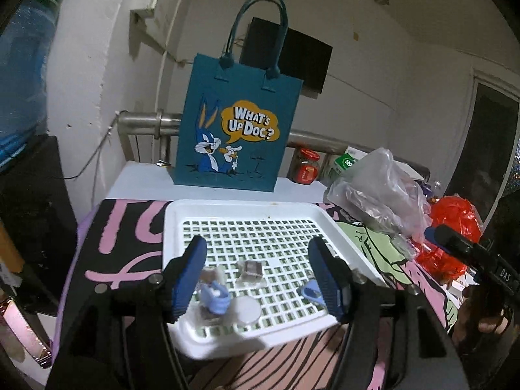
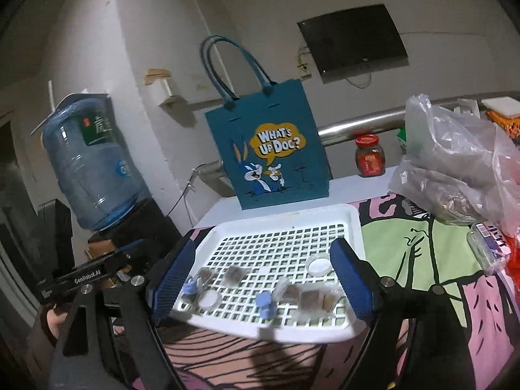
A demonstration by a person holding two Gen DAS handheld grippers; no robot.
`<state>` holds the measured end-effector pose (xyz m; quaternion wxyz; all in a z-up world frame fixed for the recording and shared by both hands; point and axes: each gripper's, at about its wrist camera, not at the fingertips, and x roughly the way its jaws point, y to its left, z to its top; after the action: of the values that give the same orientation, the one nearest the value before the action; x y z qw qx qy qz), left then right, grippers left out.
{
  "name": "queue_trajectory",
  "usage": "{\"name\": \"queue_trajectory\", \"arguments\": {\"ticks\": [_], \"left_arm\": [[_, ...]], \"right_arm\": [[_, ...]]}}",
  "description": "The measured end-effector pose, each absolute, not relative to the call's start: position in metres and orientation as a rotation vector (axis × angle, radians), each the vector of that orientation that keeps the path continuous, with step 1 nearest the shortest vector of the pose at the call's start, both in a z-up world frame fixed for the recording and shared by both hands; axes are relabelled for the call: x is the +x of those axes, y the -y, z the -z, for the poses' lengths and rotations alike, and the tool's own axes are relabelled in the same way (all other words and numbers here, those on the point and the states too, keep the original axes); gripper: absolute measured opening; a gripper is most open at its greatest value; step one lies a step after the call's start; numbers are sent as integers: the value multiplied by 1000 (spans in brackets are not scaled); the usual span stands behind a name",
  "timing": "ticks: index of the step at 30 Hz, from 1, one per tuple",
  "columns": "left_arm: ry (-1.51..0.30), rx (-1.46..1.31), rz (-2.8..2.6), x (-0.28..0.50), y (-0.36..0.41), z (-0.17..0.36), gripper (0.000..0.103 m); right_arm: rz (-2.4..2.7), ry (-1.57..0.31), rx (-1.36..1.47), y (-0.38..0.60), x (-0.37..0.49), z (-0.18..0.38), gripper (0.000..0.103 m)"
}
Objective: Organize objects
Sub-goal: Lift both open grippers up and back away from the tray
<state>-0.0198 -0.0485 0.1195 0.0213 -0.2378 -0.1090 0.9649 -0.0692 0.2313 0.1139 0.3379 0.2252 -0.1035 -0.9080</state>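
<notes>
two grippers above white slotted tray (image 1: 182,221): left gripper (image 1: 258,279) jaws apart, empty; right gripper (image 2: 261,279) jaws wide, empty. blue clips (image 2: 265,302), round lids (image 2: 318,266), small packets (image 1: 249,270) lie in tray before teal tote bag (image 1: 237,130).

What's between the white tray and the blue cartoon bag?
Nothing: in the right wrist view only bare white tabletop separates the tray from the bag.

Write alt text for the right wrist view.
An open hand-held gripper hangs over a white slotted tray scattered with small packets and round lids. Behind it stand a blue cartoon tote bag and a red-lidded jar.
</notes>
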Motion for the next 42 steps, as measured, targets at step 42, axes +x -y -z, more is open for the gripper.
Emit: {"name": "queue_trajectory", "arguments": {"ticks": [42], "left_arm": [[99,-1007,-2963,15,9,-46,64]], "right_arm": [[2422,-62,701,-212,-25,-45,90]]}}
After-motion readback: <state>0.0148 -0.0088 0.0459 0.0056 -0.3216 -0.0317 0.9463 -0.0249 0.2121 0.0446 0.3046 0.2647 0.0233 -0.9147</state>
